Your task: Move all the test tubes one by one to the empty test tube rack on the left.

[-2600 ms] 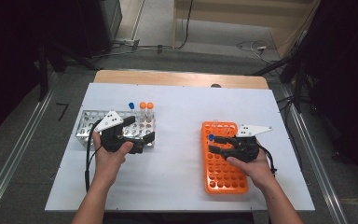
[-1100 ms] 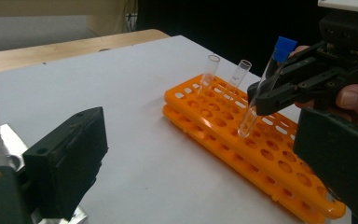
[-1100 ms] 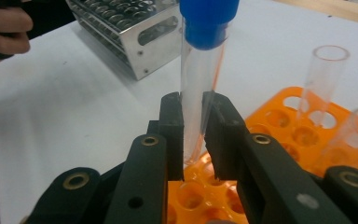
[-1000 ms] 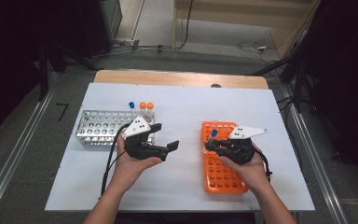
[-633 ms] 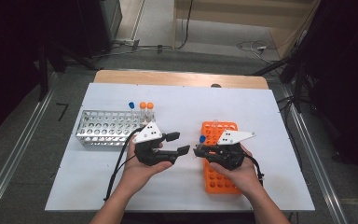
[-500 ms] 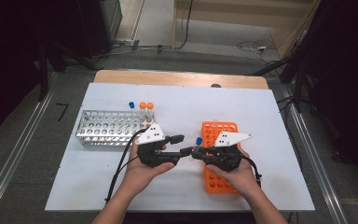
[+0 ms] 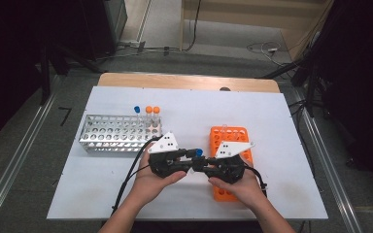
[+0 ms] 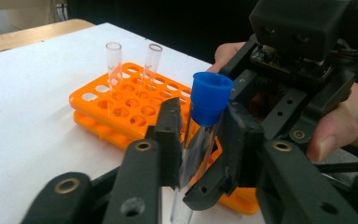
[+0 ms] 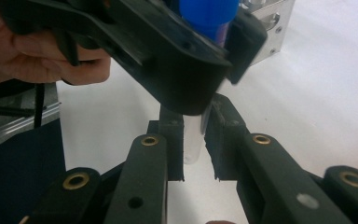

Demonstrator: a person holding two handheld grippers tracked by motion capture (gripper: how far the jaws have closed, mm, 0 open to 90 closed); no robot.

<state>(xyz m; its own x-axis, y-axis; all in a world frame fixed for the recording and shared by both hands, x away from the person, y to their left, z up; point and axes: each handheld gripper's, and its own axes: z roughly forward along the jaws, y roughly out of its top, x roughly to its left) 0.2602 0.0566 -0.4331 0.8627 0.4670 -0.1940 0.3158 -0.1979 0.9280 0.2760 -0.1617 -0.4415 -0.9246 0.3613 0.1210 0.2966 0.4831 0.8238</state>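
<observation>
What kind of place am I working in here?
Probably a lab-style test bench: a white table holding an orange tube rack and a metal tube rack with capped test tubes, cables on the floor behind it.

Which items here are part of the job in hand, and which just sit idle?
In use: clear glass test tube with blue cap, left gripper, right gripper, orange plastic tube rack.
Idle: silver metal tube rack, its three capped tubes.
</observation>
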